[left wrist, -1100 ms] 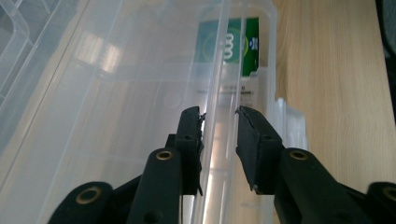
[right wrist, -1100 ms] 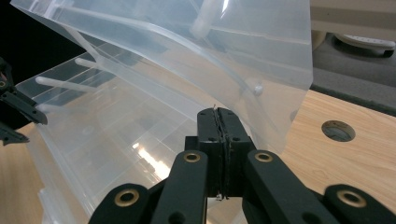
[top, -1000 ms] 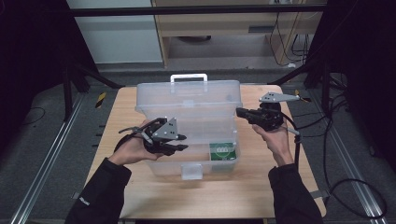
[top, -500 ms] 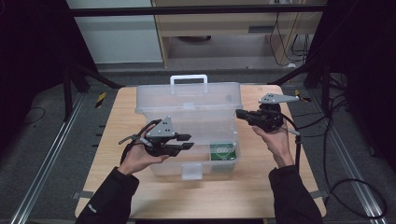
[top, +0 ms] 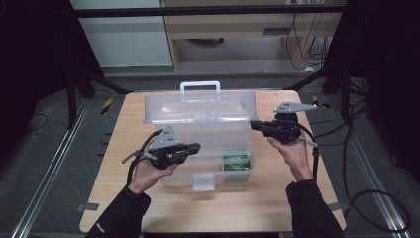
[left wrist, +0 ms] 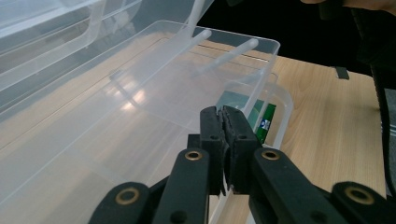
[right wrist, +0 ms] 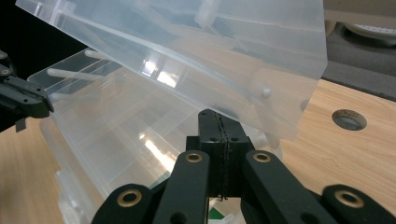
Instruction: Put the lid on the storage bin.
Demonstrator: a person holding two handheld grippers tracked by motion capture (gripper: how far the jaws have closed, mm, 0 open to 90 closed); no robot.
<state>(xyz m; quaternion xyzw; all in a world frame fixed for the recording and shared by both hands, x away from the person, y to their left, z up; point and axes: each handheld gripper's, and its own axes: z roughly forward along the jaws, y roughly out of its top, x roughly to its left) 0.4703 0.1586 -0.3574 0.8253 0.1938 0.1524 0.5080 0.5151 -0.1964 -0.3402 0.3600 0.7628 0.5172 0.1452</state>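
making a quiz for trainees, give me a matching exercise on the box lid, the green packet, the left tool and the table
Things:
1. box lid
2. green packet
3. left tool
4. table

States or places:
a. light wood
b. raised, tilted open
c. jaws shut on nothing
d. lying in the clear box's near right corner

Pairs: 1-b, 2-d, 3-c, 4-a

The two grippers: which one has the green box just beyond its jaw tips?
The left gripper: the green box lies just beyond its closed tips, inside the clear bin. The right gripper faces the raised lid.
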